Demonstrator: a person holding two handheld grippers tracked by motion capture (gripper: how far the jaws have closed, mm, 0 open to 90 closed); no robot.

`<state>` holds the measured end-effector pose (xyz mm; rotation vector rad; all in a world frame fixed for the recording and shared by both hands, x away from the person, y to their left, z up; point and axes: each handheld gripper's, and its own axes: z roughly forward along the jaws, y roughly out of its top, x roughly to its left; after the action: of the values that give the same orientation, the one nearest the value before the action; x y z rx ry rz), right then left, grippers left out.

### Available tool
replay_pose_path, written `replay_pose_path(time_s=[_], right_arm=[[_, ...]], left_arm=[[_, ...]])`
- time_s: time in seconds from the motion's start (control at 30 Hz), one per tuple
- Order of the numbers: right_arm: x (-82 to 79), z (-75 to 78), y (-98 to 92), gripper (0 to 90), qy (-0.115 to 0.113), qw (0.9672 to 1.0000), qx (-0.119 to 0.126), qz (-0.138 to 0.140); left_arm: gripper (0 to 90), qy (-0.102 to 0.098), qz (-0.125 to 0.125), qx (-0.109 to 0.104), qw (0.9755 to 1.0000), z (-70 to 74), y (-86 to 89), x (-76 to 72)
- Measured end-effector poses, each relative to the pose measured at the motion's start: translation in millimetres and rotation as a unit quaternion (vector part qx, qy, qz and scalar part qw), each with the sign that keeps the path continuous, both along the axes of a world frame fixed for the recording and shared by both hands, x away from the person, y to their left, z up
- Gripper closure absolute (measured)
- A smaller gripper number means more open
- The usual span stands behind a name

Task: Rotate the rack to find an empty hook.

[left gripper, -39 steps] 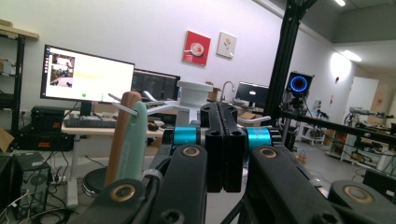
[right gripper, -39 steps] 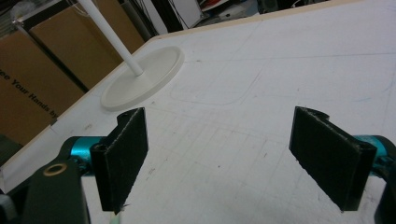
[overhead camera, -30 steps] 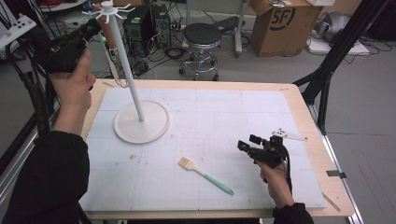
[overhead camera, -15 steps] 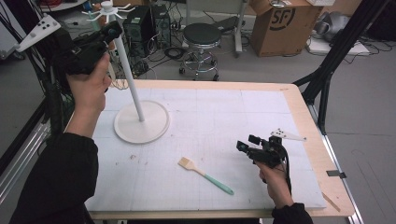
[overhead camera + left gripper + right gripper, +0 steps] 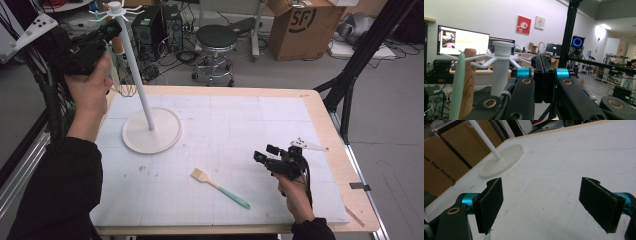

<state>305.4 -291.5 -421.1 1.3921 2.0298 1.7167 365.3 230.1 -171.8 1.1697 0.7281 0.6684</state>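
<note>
Floor behind table, cardboard box (image 5: 305, 25) (printed "SF")

The counter (image 5: 320, 107) carries a white mat (image 5: 260, 130); the rack's round base (image 5: 151, 131) sits on it, a brush (image 5: 218, 187) well right of that base.

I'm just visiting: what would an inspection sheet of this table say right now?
Surface: white gridded mat on a wooden table.
Job's things: white hook stand with round base; whisk and wooden-handled utensil hanging by its pole; silicone brush lying on the mat.
Clutter: nothing seen.
Grippers: left claw shut, empty, raised by the stand's top; right claw open, empty, low over the mat.
Cables: cable trailing from the right claw.
Surroundings: stool, cardboard box, monitors.
</note>
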Motion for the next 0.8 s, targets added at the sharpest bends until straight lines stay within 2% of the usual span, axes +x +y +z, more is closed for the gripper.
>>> replay_pose_path(time_s=[0.17,0.43,0.8], right_arm=[[-0.3,-0.1,0.4,19.0,0.003,1.0,0.0,0.0],[-0.6,-0.9,0.8,18.9,0.003,1.0,-0.003,0.002],[-0.2,-2.2,3.3,18.9,0.005,1.0,-0.006,0.004]], left_arm=[[89.8,-0.006,0.003,-0.001,1.0,0.0,6.1,0.2],[89.8,-0.001,0.011,-0.008,0.9999,-3.2,18.7,3.0],[88.1,-0.005,-0.003,-0.02,0.9998,-16.8,21.5,-0.8]])
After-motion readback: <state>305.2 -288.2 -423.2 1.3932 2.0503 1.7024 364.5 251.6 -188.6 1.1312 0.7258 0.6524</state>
